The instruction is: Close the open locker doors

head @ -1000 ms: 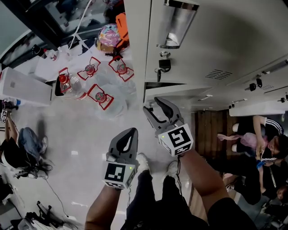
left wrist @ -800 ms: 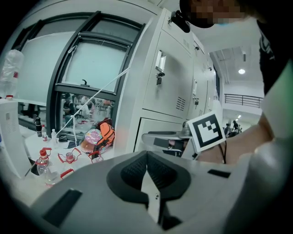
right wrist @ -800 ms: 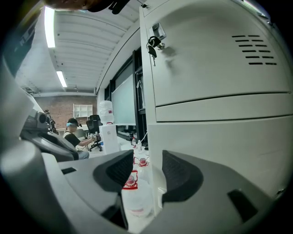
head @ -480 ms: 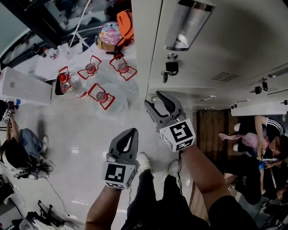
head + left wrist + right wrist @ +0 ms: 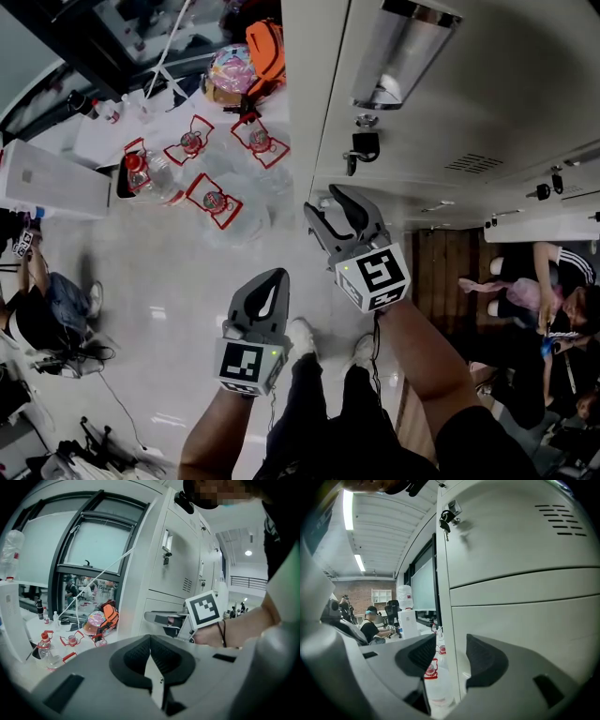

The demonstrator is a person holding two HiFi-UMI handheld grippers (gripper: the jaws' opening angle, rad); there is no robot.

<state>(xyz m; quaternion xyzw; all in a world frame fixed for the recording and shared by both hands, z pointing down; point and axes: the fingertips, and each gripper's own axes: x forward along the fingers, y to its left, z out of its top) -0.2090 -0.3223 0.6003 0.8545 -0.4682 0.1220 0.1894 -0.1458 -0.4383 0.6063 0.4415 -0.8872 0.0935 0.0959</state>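
Note:
A bank of white lockers fills the upper right of the head view. One door carries a lock with hanging keys, and the keys also show in the right gripper view. My right gripper is open, close to the lower locker door. Its jaws stand either side of the bank's left edge without touching it. Farther right a white door panel stands out from the bank. My left gripper is shut on nothing, lower down over the floor. In the left gripper view its jaws meet.
Several clear water bottles with red labels lie on the pale floor left of the lockers. An orange bag, a colourful helmet-like thing and a white box are nearby. People sit at the right and left.
My right gripper has edged up and a little right, closer to the lockers, and the head view has shifted with it. The left gripper has stayed put.

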